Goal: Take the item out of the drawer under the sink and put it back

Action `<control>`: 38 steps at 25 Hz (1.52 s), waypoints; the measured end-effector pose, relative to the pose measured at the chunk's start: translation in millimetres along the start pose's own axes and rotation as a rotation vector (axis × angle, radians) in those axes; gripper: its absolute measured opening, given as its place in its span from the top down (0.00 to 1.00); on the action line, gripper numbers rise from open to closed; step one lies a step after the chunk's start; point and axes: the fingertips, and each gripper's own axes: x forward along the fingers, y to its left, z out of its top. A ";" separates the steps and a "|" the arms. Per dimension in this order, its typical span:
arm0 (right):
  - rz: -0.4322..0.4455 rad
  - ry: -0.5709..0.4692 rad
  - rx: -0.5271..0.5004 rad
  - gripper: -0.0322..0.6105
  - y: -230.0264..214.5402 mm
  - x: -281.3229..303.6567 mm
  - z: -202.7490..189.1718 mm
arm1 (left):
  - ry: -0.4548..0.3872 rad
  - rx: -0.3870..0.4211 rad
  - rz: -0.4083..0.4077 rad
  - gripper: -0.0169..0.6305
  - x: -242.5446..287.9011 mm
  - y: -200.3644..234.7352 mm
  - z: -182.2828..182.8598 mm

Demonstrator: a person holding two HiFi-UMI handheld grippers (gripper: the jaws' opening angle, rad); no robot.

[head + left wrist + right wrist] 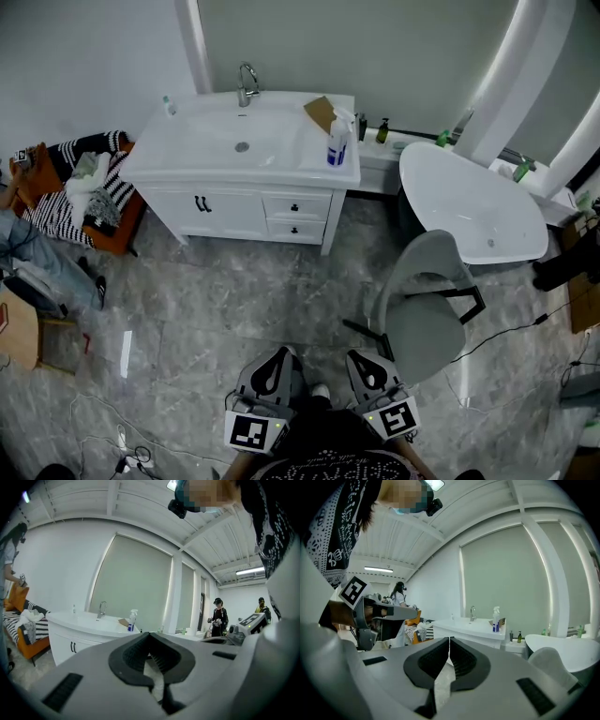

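The white sink vanity [246,150] stands against the far wall, well ahead of me. Under the basin its two small drawers, the upper [294,206] and the lower [294,229], are closed, so whatever is inside is hidden. My left gripper [279,354] and right gripper [362,356] are held low, close to my body, far from the vanity. Both are shut with nothing between the jaws. The left gripper view shows its jaws closed [150,634] with the vanity [79,627] beyond. In the right gripper view the gripper [449,640] is shut too, with the vanity [474,629] behind it.
A grey swivel chair [427,305] stands on the marble floor to my right front, with a white bathtub [473,202] behind it. A blue spray bottle [336,145] stands on the counter. An orange seat with striped cloth [84,187] and a person's leg [42,258] are at left. Cables [112,431] lie nearby.
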 end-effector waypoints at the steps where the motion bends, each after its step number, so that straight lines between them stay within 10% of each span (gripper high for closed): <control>1: -0.001 0.001 0.002 0.92 -1.0 12.9 3.8 | -0.004 -0.008 0.001 0.97 6.9 10.5 4.8; 27: -0.008 0.020 0.045 0.92 -88.9 218.0 32.0 | 0.110 -0.070 0.014 0.97 167.1 155.1 25.1; 38: 0.059 0.025 -0.008 0.92 -176.6 299.6 54.0 | 0.024 -0.090 0.102 0.97 271.1 198.0 58.3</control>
